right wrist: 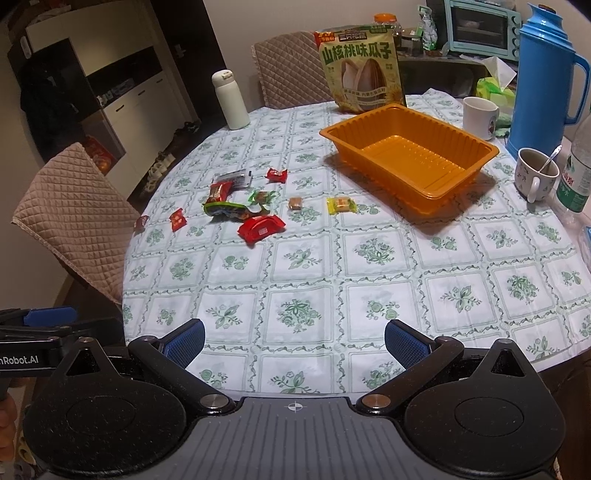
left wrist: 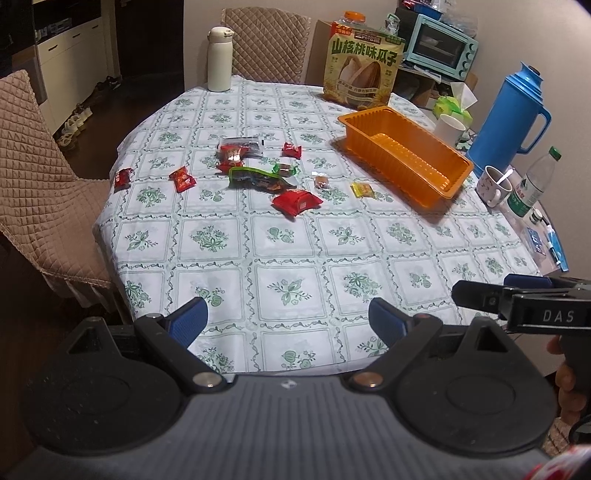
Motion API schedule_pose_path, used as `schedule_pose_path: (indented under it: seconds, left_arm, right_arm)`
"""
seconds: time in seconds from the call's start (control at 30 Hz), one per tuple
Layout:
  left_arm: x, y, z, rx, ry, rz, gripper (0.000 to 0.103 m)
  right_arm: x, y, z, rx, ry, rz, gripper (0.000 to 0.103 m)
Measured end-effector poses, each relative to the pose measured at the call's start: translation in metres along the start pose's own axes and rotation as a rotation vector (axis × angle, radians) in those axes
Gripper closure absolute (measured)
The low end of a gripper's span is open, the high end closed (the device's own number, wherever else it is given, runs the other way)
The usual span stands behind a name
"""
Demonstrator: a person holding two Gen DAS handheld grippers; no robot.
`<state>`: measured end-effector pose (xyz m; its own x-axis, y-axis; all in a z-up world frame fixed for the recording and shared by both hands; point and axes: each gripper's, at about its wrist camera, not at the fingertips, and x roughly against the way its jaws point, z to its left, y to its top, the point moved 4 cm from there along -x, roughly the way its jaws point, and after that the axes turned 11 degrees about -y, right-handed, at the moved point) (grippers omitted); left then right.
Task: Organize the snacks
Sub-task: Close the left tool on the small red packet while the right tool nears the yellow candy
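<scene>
Snacks [left wrist: 258,170] are scattered loose on the tablecloth [left wrist: 280,251], all to the left of the orange tray [left wrist: 406,158], none of them in it. Hard to read most wrappers at this size. Nearest the tray is a yellow candy [left wrist: 361,189], then a small brown one [left wrist: 320,181], then a bigger red packet [left wrist: 296,202] and a green wrapper [left wrist: 255,177] tangled up with a few others I can't separate. A couple of small red pieces [left wrist: 182,179] sit farther left of the tray, one red piece [left wrist: 123,178] right at the table edge.

Behind the tray stands a big sunflower seed bag [left wrist: 362,66], partly covering an orange-lidded jar [left wrist: 354,16]. To the right of the tray are a white mug [left wrist: 448,127], a blue thermos jug [left wrist: 513,110], a cup with a spoon [left wrist: 493,184] and a water bottle [left wrist: 532,184] that's cut off in the right wrist view. A white flask [left wrist: 219,59] stands far left of the tray, near a quilted chair [left wrist: 269,44]. The tissue pack [left wrist: 454,103] is half hidden by the mug.

Both tools hang over the near table edge, well short of the tray. The left gripper [left wrist: 288,321] has its blue pads spread wide, nothing between them. The right gripper [right wrist: 293,345] is the same, wide apart and touching nothing. In the left view the right one only shows side-on at the frame edge.
</scene>
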<state>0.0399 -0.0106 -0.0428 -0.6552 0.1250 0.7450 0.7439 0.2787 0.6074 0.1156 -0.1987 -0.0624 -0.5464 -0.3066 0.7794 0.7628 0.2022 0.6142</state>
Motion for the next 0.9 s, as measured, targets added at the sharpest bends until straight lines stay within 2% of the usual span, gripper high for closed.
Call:
schedule_pose_path:
  seconds: [0.2,0.4,0.57,0.77,0.9]
  left_arm:
    - [-0.004,-0.004,0.001,0.028,0.017,-0.017,0.01]
    - [-0.003,-0.006,0.023,0.055,0.102,-0.077,0.01]
    - [-0.006,0.0,0.057,0.06,0.167,-0.098,0.01]
    - [-0.025,0.018,0.111,0.067,0.196,-0.113,0.011]
    - [-0.047,0.04,0.148,0.038,0.185,-0.1,0.021]
  right_arm:
    - [-0.007,0.003,-0.015,0.009,0.002,-0.001,0.0]
    - [-0.016,0.006,-0.037,-0.022,-0.004,-0.032,0.0]
    - [-0.028,0.011,-0.05,-0.063,-0.01,-0.047,0.0]
    - [-0.047,0.019,-0.052,-0.103,-0.04,-0.071,0.0]
    - [-0.058,0.028,-0.049,-0.146,-0.085,-0.108,0.0]
